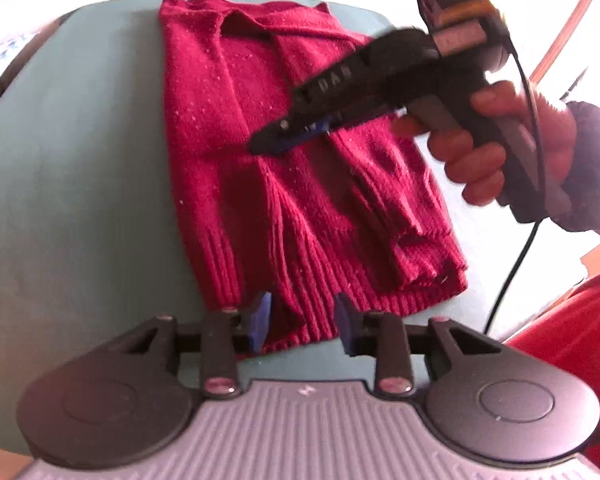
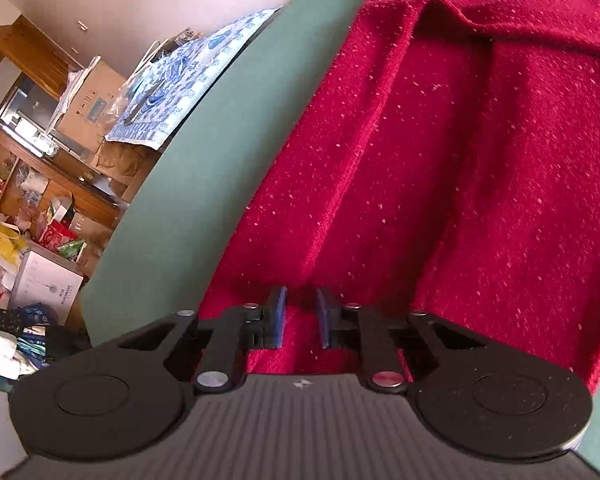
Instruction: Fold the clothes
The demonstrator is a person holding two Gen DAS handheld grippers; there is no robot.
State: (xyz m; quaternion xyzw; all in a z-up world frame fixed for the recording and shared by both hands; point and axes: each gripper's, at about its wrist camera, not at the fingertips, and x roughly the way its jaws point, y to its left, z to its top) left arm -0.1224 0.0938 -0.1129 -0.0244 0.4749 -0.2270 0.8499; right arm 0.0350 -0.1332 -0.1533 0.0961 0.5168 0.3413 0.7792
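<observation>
We find a dark red knitted sweater lying partly folded on a green tabletop, its ribbed hem toward the near edge and its far end close to the far edge. Loose folds run lengthwise down the middle, and one sleeve lies rumpled along the right side.

The left gripper stands at the near edge of the tabletop over the ribbed hem. Its jaws are partly apart with a strip of the hem between the blue pads; we cannot tell whether the pads press on the knit.

The right gripper, held in a hand with a purple sleeve, hangs over the middle of the sweater, its tip low over a fold. In the right wrist view this gripper shows its jaws narrowly apart with red knit lying between them; whether it grips the fabric is not clear.

Beyond the left edge of the tabletop we note a blue patterned cloth, cardboard boxes and wooden shelves.
</observation>
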